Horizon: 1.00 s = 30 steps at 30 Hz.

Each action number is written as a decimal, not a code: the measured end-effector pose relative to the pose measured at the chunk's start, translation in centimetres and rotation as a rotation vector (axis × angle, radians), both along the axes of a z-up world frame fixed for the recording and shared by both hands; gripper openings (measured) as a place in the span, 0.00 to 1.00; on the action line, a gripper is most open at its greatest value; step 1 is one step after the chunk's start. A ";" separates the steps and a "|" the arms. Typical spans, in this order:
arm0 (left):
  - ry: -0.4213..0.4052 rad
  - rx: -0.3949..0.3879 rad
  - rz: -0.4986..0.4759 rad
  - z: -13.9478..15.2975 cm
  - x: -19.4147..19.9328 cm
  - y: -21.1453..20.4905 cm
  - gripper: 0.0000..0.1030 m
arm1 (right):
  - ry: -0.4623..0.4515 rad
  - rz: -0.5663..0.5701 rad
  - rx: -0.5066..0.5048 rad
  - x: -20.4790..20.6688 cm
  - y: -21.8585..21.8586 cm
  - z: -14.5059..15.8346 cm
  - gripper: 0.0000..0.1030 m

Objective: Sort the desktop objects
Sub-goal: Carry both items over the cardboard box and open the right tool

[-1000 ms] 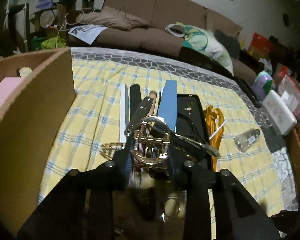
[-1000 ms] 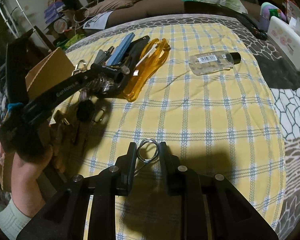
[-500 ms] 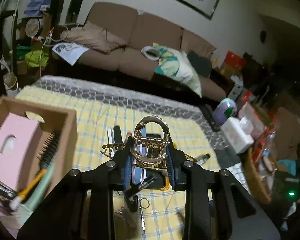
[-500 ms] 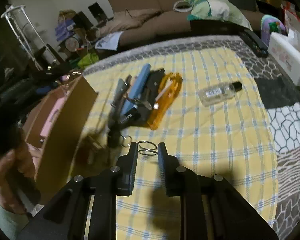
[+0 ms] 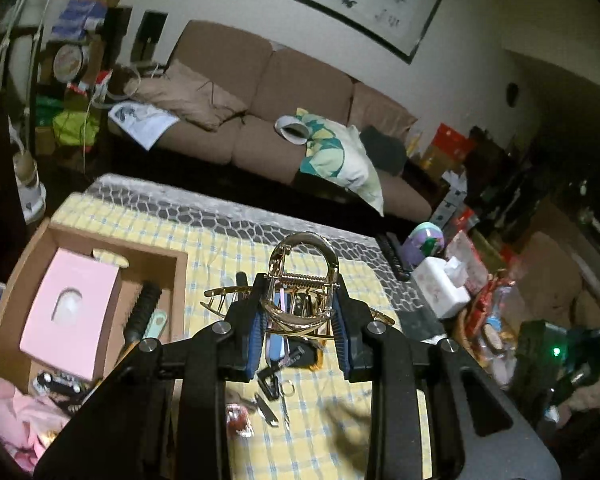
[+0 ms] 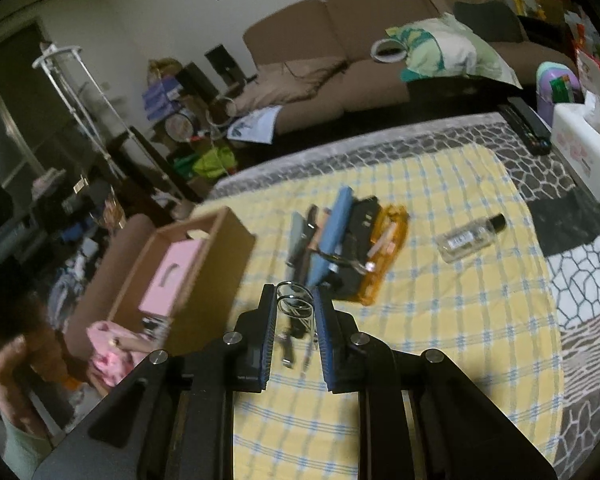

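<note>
Above the yellow checked counter (image 6: 440, 184), our left gripper (image 5: 300, 316) has its jaws clamped on a gold metal claw hair clip (image 5: 300, 276), held in the air beside the open cardboard box (image 5: 180, 276). Our right gripper (image 6: 296, 320) pinches a silver wire key ring (image 6: 294, 300), jaws narrow.

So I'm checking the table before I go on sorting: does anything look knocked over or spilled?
One thing: the clear bottle with a black cap lies on its side on the yellow checked cloth, apart from the row of tools. No liquid shows around it. The cardboard box stands upright.
</note>
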<state>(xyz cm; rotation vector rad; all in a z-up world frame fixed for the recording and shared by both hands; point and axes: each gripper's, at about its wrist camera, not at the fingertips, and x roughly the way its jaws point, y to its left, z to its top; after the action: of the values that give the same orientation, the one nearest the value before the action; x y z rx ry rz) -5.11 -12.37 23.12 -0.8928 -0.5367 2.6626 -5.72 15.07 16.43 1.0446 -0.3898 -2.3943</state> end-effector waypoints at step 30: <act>-0.216 0.061 0.166 -9.2 7.2 -16.7 0.26 | -0.146 0.444 0.020 3.0 -23.9 -3.3 0.18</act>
<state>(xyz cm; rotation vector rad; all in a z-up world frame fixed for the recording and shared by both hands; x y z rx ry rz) 2.06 -29.10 13.95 -1.1735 -0.7684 2.6935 -2.67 -8.80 13.12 1.1791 -0.1603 -1.9393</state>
